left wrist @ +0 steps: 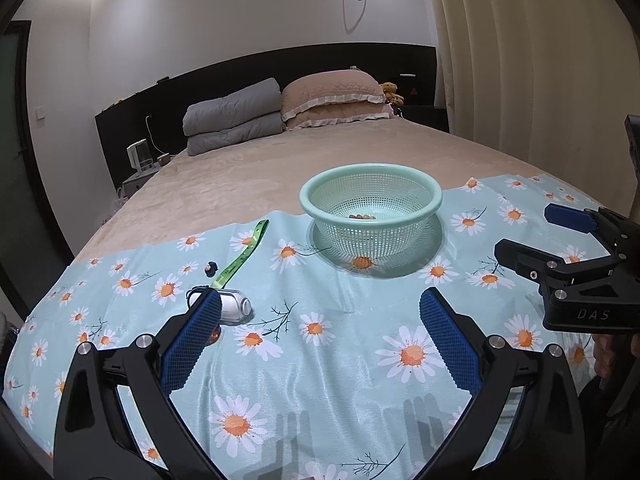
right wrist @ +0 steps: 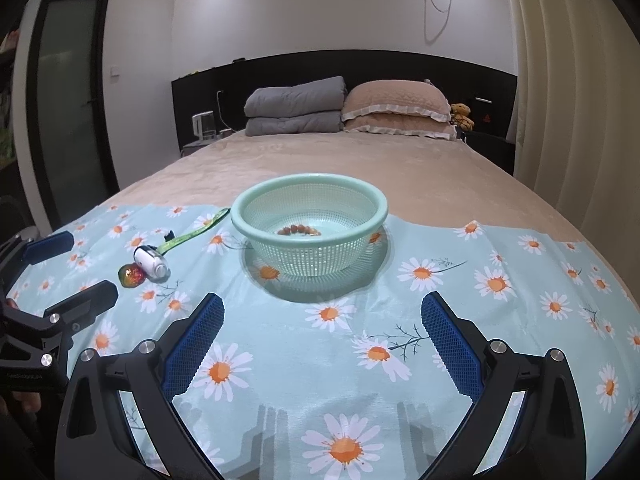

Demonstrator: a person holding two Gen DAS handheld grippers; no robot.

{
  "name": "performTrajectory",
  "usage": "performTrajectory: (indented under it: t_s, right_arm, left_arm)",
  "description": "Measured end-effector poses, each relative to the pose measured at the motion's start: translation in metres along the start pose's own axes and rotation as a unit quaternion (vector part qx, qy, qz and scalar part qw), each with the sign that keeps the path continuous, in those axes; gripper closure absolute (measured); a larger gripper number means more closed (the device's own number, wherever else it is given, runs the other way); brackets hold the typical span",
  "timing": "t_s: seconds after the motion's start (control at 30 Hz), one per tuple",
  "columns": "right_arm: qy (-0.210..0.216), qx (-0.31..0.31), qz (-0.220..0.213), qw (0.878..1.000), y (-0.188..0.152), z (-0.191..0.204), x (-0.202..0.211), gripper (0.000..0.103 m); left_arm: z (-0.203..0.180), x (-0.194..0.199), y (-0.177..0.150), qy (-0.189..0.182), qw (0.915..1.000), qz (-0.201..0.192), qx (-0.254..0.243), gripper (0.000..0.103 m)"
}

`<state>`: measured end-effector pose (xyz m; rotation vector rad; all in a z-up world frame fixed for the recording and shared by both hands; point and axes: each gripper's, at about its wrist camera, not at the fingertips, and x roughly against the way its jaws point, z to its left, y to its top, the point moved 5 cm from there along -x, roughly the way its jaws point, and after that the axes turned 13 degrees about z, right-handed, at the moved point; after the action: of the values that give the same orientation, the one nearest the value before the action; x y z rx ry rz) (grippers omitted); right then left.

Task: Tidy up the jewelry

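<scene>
Left of the basket (right wrist: pixel 310 216) on the daisy cloth (right wrist: pixel 440 360): red-green stone (right wrist: pixel 131 275), touching white capsule (right wrist: pixel 150 263), green strap (right wrist: pixel 192 234). Inside the basket, at its bottom: brown bead bracelet (right wrist: pixel 298 230). Nearer than the basket: left gripper (left wrist: pixel 320 336) spread wide, holding nothing; right gripper (right wrist: pixel 322 336) likewise wide and empty.

We hold our left gripper (left wrist: pixel 320 336) low and level, its blue-padded fingers (left wrist: pixel 192 340) spread wide with nothing between them. Our right gripper (right wrist: pixel 322 338) hangs alongside it, jaws likewise wide apart and empty.
</scene>
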<state>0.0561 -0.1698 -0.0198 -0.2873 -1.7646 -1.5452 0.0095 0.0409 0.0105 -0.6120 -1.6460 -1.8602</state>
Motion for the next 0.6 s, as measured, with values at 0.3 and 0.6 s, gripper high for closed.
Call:
performTrajectory:
  t_s: [0.3, 0.6]
  right_arm:
    - [0.004, -0.004, -0.001, 1.000, 0.0002, -0.0024, 0.0003, 0.008]
    - [0.005, -0.008, -0.006, 1.000, 0.0003, -0.0032, 0.0018, 0.008]
  left_arm:
    - [0.0013, -0.0005, -0.0006, 0.004, 1.0000, 0.002, -0.005, 0.006]
    - [-0.0080, -0.0028, -0.0017, 0.025, 0.9994, 0.001, -0.024, 0.006]
